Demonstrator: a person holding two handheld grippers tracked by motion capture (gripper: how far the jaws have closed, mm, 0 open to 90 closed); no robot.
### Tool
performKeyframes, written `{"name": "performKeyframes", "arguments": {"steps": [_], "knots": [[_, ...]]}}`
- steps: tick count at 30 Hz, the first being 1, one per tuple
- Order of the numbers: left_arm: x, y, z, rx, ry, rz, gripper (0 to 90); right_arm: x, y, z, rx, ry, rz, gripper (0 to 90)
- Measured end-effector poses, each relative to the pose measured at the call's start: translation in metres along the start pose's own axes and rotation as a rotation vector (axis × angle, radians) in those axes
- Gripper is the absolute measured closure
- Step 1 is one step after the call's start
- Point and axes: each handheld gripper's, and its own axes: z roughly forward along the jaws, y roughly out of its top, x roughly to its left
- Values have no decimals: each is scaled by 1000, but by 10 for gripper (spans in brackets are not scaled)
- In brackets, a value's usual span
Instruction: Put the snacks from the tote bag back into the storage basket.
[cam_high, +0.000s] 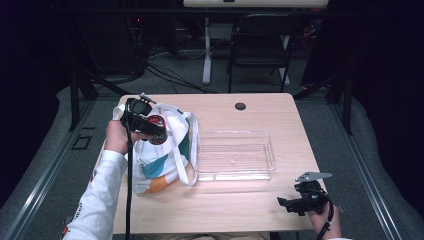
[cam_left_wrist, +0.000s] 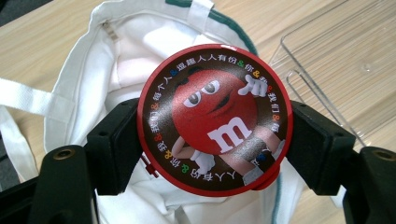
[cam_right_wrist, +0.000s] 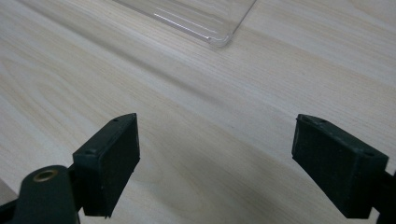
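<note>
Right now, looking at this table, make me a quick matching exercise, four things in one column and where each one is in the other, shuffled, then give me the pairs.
Things:
1. round red candy tin
2. clear plastic tray
3. white tote bag
4. right gripper

Places or states:
A. lying on the table's left side, mouth open under the tin
B. open, near the table's front right corner, holding nothing
C. clamped between the fingers of the left gripper
D. empty, in the middle of the table, right of the bag

Pairs: 1-C, 2-D, 3-A, 4-B
</note>
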Motion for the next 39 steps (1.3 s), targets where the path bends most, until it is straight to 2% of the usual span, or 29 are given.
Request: {"name": "performKeyframes", "arguments": {"steps": [11, 27, 39], "knots": [[-19, 11, -8, -21, -17, 45, 256, 0, 0, 0, 2, 3, -3, 148], [-54, 30, -9, -39, -68, 119, 256, 1, 0, -1, -3, -4, -5, 148], [-77, 39, -3, -45, -111, 164, 256, 0, 0, -1, -1, -3, -1, 148]]}}
